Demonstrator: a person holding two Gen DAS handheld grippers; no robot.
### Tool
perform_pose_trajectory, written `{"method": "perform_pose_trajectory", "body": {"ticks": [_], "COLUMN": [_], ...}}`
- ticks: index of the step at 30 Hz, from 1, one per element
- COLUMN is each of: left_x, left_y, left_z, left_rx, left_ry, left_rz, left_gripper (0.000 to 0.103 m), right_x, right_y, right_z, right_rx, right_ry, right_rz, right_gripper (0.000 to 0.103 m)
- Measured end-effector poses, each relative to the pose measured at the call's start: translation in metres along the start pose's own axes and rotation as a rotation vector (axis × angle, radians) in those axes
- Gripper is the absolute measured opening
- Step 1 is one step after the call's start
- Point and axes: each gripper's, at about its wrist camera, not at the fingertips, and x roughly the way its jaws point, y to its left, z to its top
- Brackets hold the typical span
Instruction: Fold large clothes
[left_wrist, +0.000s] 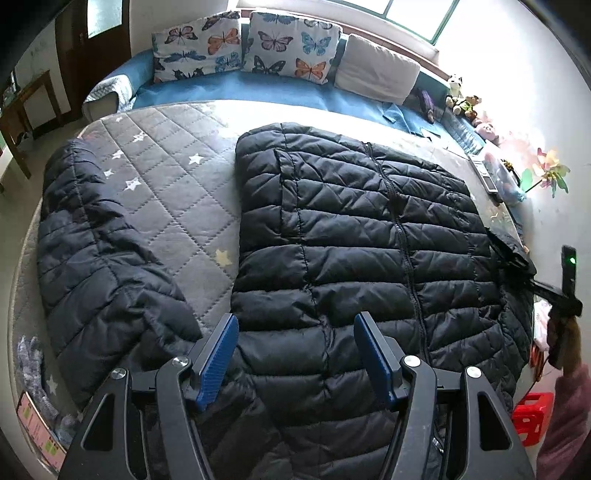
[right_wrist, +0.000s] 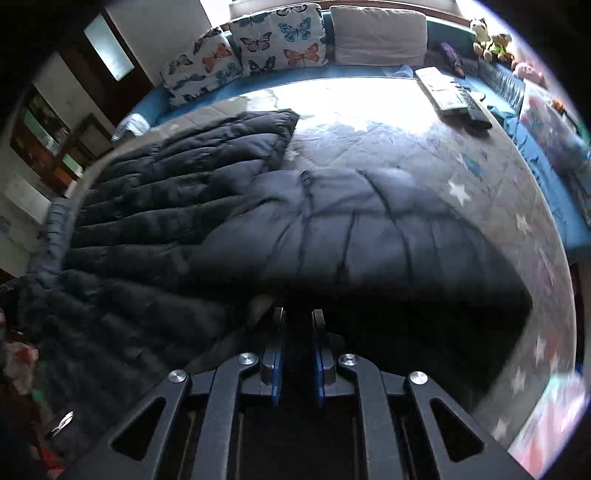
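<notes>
Folding that puffy jacket (left_wrist: 354, 236): right gripper (right_wrist: 298, 317) pinches its sleeve (right_wrist: 369, 229), left gripper (left_wrist: 295, 332) wide open and empty, so I'd drag toward 9 o'clock, low and slow.

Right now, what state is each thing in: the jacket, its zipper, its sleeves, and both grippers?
Puffer jacket: lying flat on the quilted mat, front up.
Zipper: closed along the visible length.
Left sleeve: spread out to the side, not folded in.
Right sleeve: lifted, gripped at its edge.
Left gripper: open, above the jacket's lower part.
Right gripper: shut on the right sleeve.
</notes>
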Motion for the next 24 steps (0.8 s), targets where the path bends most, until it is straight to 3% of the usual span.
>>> {"method": "perform_pose_trajectory", "body": {"ticks": [8, 9, 11, 13, 14, 19, 24], "left_x": [0.034, 0.039, 0.053, 0.068, 0.075, 0.103, 0.128], "left_y": [0.013, 0.014, 0.019, 0.025, 0.028, 0.055, 0.062], "left_z": [0.052, 0.059, 0.072, 0.081, 0.084, 0.094, 0.097], "left_rx": [-0.045, -0.046, -0.061, -0.082, -0.095, -0.184, -0.200], "left_ry": [-0.008, -0.011, -0.022, -0.012, -0.009, 0.012, 0.077], "left_rz": [-0.070, -0.076, -0.076, -0.068, -0.058, -0.078, -0.113], "left_gripper": [0.069, 0.070, 0.072, 0.072, 0.073, 0.073, 0.073], "right_x": [-0.025, -0.029, -0.031, -0.028, -0.024, 0.014, 0.058], "right_y": [-0.049, -0.050, -0.045, -0.028, -0.020, 0.026, 0.050], "right_z": [0.060, 0.065, 0.070, 0.070, 0.067, 0.062, 0.067], "right_rx": [0.146, 0.151, 0.142, 0.091, 0.068, -0.057, -0.111], "right_ry": [-0.160, -0.159, -0.147, -0.107, -0.089, 0.047, 0.119], "right_rz": [-0.337, -0.341, -0.257, -0.127, -0.083, 0.103, 0.084], "right_gripper": [0.015, 0.016, 0.024, 0.061, 0.067, 0.068, 0.068]}}
